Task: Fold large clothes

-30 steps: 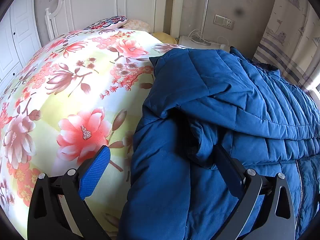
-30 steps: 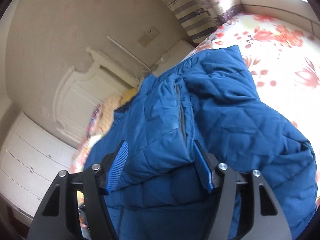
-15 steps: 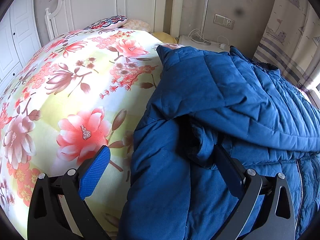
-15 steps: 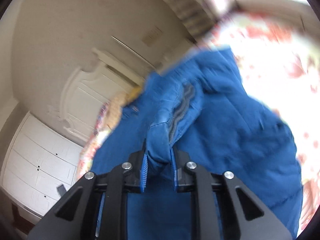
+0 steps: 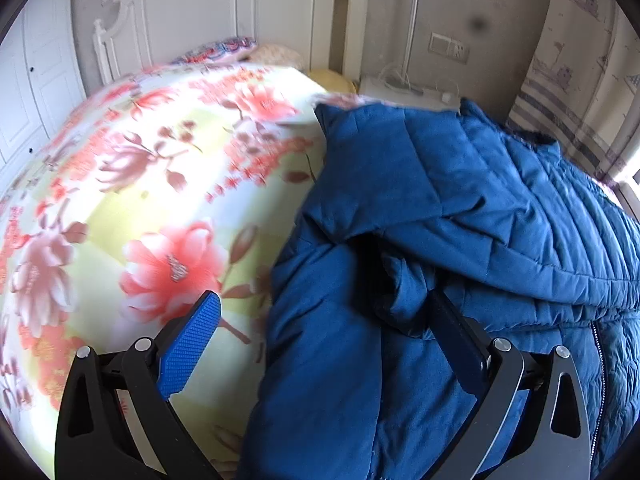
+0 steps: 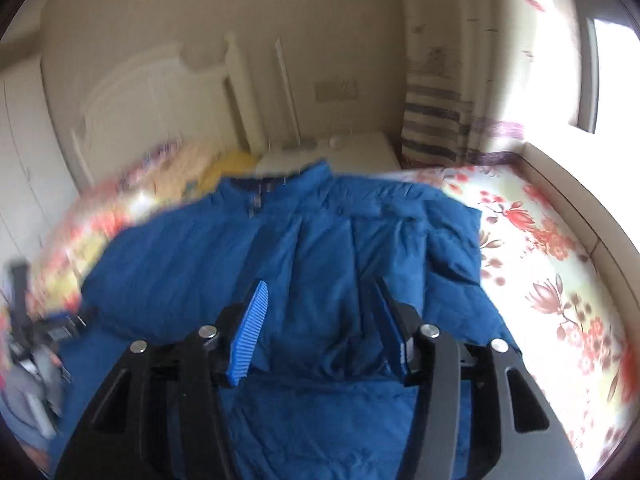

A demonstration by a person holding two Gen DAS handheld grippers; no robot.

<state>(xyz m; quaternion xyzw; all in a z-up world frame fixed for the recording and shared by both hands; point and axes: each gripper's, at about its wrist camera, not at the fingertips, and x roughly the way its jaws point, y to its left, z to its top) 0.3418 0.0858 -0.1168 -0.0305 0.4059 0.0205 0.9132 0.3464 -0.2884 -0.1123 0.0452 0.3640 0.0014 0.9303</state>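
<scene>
- R gripper [image 6: 320, 328]: jaws apart and opening, nothing pinched btwn them; blue pads hang over the middle of the jacket [image 6: 304, 264], not pressing it
- L gripper [image 5: 320, 332]: jaws wide; L pad [image 5: 190, 346] sits over bare floral bedspread [image 5: 132, 184], other finger is at or under a bunched fold of the jacket [image 5: 460, 208] – can't tell if it touches, but no clamp on cloth
- Step in hand, my read: R has let go of a folded-over part and needs a fresh hold. To do it well: pick a hem or sleeve edge, not the puffy middle; bite deep enough that the slick quilted shell doesn't slide out; lift just clear of the bed and lay it flat, then press air out w/ the pad so the fold stays down
- L side should prob pin or tuck the loose bunch near its finger so the layer under doesn't drag when R pulls
- Risk: padding springs back, fold pops open; zip edge could snag
- Jacket: deep blue, quilted in stitched bands, puffy; lies on the bed, collar toward the white headboard [image 5: 224, 28] end, zip line visible near L cam's right edge
- It covers the window-side part of the bedspread; a sleeve or side panel is doubled over on top, w/ a dark gap under that flap
- R view is motion-blurred, so seams there are hard to read
</scene>
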